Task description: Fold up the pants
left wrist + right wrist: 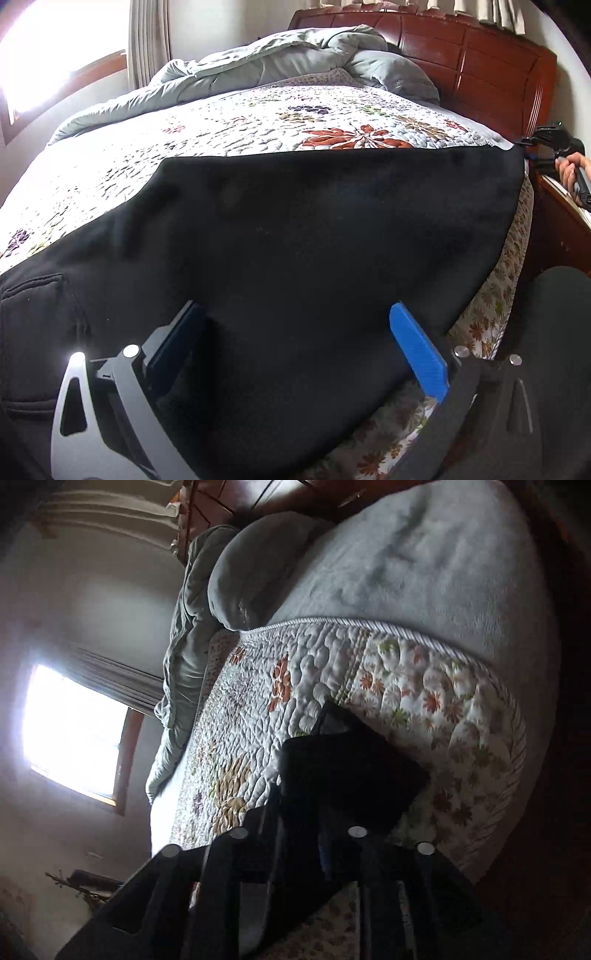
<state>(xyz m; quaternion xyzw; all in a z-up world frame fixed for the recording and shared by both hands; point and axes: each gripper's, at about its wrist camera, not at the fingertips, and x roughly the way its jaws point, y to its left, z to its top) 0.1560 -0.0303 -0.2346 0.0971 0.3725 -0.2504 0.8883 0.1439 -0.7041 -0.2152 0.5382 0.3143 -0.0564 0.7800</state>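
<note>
Left gripper [299,332], lower centre: jaws wide, straddling the black pants [295,240], not pinching. Right gripper [314,812]: state cannot be told; dark cloth ahead. Pants span the quilt [221,118]. Advice: pinch edge squarely before folding.
</note>
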